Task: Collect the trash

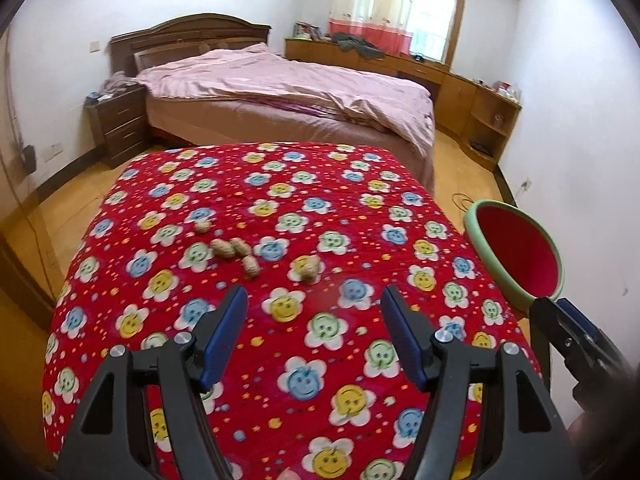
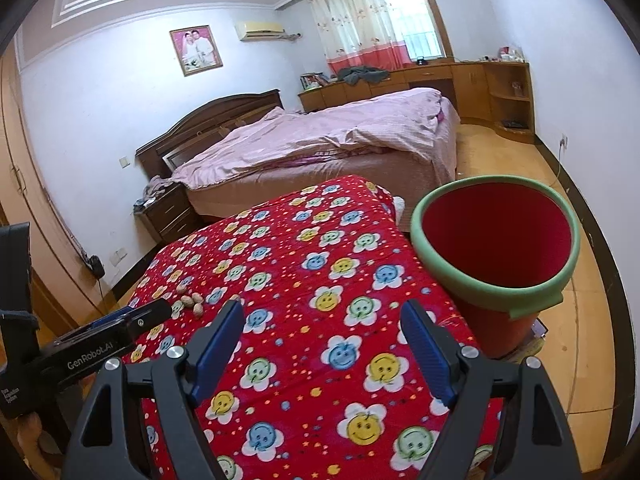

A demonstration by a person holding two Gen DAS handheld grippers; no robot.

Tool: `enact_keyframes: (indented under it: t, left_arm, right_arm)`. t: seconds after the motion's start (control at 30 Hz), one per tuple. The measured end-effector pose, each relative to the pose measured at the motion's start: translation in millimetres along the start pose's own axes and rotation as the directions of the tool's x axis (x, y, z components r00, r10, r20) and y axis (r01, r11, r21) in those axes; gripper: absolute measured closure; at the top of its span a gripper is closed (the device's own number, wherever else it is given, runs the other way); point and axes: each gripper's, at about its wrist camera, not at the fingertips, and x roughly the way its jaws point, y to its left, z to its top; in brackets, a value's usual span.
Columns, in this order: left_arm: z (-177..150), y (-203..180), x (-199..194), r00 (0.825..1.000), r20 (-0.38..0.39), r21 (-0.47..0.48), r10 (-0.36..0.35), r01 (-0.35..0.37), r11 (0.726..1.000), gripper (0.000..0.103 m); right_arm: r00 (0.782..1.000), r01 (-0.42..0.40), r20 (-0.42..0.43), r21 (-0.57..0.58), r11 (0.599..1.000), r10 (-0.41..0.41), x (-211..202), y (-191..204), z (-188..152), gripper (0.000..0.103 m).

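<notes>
Peanut shells (image 1: 240,254) are the trash we are after, and they lie in a loose cluster on the red flower-print cloth (image 1: 312,208) that covers the bench, well ahead of our left tool (image 1: 314,308). That tool hangs over the near part of the cloth with its blue pads (image 1: 224,336) spread wide and only the cloth showing between them. From the left wrist view we count about five shells: one alone (image 1: 203,226) toward the far left, three bunched near the middle, and one (image 1: 309,270) apart to the right, nearest the tool.

Our right tool (image 2: 322,322) also stands wide open above the cloth, gripping nothing. In its view the left tool (image 2: 132,316) reaches in from the left edge, and the shells (image 2: 188,302) sit just past its tip, small and partly hidden.

Just off the right edge of the bench stands a red bin (image 2: 496,248) with a green rim (image 2: 480,300); its inside looks bare as far as we can see. In the left wrist view the same bin (image 1: 520,252) shows at the right, with the right tool (image 1: 568,332) in front of it.

Farther back is a bed (image 1: 280,96) with a rumpled pink cover and a dark wooden headboard (image 1: 188,36), a nightstand (image 1: 120,124) to its left, and a long wooden cabinet (image 2: 440,80) under the curtained window (image 2: 372,20).
</notes>
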Motion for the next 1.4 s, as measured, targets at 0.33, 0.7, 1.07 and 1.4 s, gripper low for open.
enact_keyframes:
  t: [0.33,0.7,1.07,1.4]
  left_arm:
    - [-15,23,-6,0.997,0.031,-0.059,0.076,-0.074,0.995,0.034]
    - [-19,31,-3,0.993,0.045,-0.084,0.110,-0.106,0.991,0.034]
    - [-20,32,2,0.991,0.043,-0.085,0.128,-0.125,0.989,0.034]
    - [-20,32,2,0.991,0.042,-0.084,0.127,-0.123,0.989,0.034]
  right_arm:
    - [1.000,-0.012,0.002,-0.023,1.000,0.012,1,12,-11,0.018]
    - [1.000,-0.014,-0.002,-0.043,0.999,0.014,7,20,-17,0.018]
    - [1.000,-0.011,-0.022,-0.032,0.999,0.010,14,16,-19,0.018]
    - [1.000,-0.011,-0.027,-0.028,1.000,0.010,15,15,-20,0.018]
